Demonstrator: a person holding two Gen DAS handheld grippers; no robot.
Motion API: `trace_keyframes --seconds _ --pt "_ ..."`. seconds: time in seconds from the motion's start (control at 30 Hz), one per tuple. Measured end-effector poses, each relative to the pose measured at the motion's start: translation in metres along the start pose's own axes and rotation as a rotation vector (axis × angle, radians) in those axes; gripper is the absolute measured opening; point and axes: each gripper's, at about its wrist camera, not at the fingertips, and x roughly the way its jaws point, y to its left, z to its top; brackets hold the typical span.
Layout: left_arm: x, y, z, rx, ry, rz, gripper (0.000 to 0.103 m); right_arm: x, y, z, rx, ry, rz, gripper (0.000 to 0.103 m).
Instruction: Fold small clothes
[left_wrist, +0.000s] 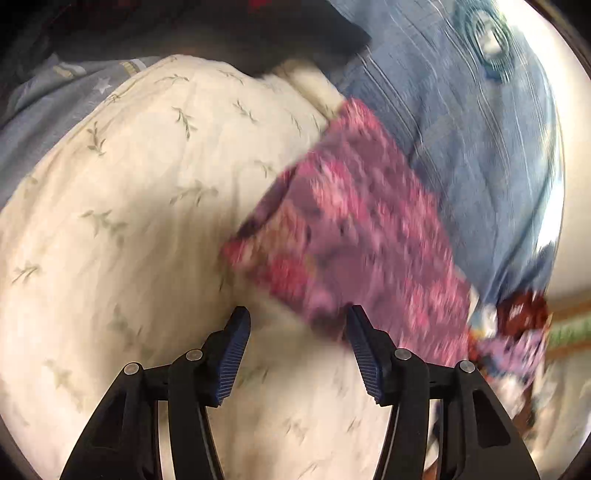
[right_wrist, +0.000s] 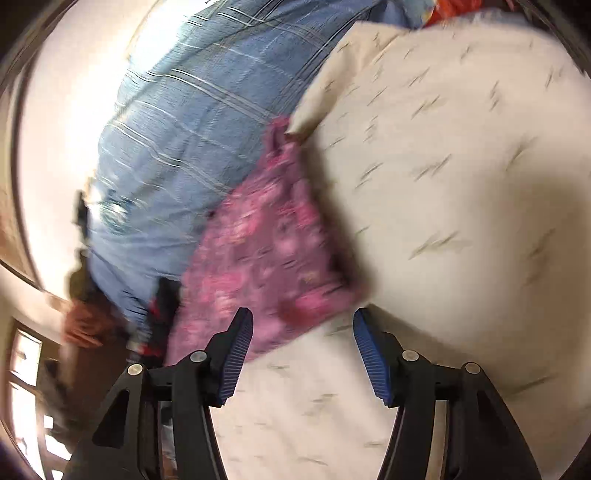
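Observation:
A small pink and purple floral garment (left_wrist: 354, 221) lies folded on a cream quilt with a green sprig print (left_wrist: 129, 221). My left gripper (left_wrist: 295, 317) is open and empty, its right finger at the garment's near edge. In the right wrist view the same garment (right_wrist: 266, 251) lies on the quilt (right_wrist: 461, 184) just beyond my right gripper (right_wrist: 301, 319), which is open and empty. Both views are blurred by motion.
A blue plaid sheet (left_wrist: 480, 147) lies beside the quilt and also shows in the right wrist view (right_wrist: 177, 129). More colourful clothes (left_wrist: 517, 332) are piled at the right of the left wrist view. A dark cloth (left_wrist: 258, 33) lies at the far end.

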Motion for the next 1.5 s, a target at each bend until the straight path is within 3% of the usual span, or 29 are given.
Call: trace_keyframes --seconds 0.1,0.13,0.17,0.2,0.23,0.3,0.43,0.5,0.6,0.67,0.77,0.83,0.87,1.0,1.07,1.2,1.3,1.37,1.4,1.5 --pt "0.011 -0.002 0.015 -0.069 -0.048 -0.011 0.052 0.018 0.003 0.003 0.049 -0.046 0.033 0.058" --pt "0.016 -0.001 0.018 -0.089 -0.056 -0.007 0.046 0.022 0.002 0.006 0.085 -0.081 0.056 0.053" --pt "0.019 -0.002 0.019 -0.107 -0.065 0.004 0.026 0.025 0.001 0.01 0.106 -0.094 0.084 0.044" --pt "0.02 -0.004 0.019 -0.104 -0.071 0.004 0.013 0.028 0.001 0.015 0.108 -0.088 0.084 0.003" --pt "0.02 -0.007 0.018 -0.097 -0.07 -0.01 0.008 0.031 0.003 0.024 0.094 -0.067 0.072 0.005" --pt "0.006 -0.018 0.009 -0.051 -0.104 -0.012 0.008 0.018 0.011 0.037 0.046 -0.082 0.103 0.005" --pt "0.013 -0.026 -0.008 0.008 -0.112 0.073 0.008 -0.015 0.04 0.054 -0.153 -0.135 0.055 0.005" --pt "0.031 -0.018 -0.013 -0.002 -0.078 0.116 0.01 -0.004 0.028 0.052 -0.173 -0.096 -0.038 0.005" --pt "0.029 -0.011 -0.011 -0.028 -0.069 0.07 0.01 0.026 0.003 0.037 -0.186 0.011 -0.182 0.005" --pt "0.02 -0.013 -0.009 -0.003 -0.059 0.06 0.011 0.016 0.002 0.032 -0.164 -0.004 -0.15 0.014" --pt "0.0 -0.019 -0.005 0.1 -0.063 0.104 0.013 0.003 0.011 0.039 -0.162 -0.004 -0.172 0.02" --pt "-0.021 -0.024 -0.009 0.164 -0.1 0.145 0.016 -0.013 0.021 0.049 -0.192 -0.064 -0.218 0.022" --pt "-0.031 -0.03 -0.011 0.203 -0.133 0.183 0.022 -0.018 0.027 0.052 -0.2 -0.101 -0.228 0.023" --pt "-0.049 -0.074 -0.013 0.382 -0.269 0.313 0.038 -0.022 0.054 0.069 -0.249 -0.148 -0.182 0.036" --pt "-0.038 -0.099 -0.007 0.429 -0.282 0.319 0.05 -0.008 0.069 0.067 -0.297 -0.122 -0.159 0.042" --pt "0.007 -0.13 0.01 0.475 -0.233 0.358 0.05 0.046 0.095 0.057 -0.378 -0.044 -0.138 0.043" --pt "0.052 -0.126 0.019 0.482 -0.158 0.383 0.05 0.08 0.084 0.053 -0.351 -0.027 -0.186 0.042" --pt "0.08 -0.115 0.024 0.474 -0.11 0.441 0.049 0.094 0.064 0.051 -0.316 -0.014 -0.208 0.042" --pt "0.088 -0.108 0.023 0.474 -0.096 0.446 0.049 0.095 0.056 0.048 -0.319 -0.04 -0.181 0.041" --pt "0.091 -0.109 0.015 0.531 -0.151 0.455 0.05 0.088 0.053 0.037 -0.386 -0.095 -0.147 0.042"
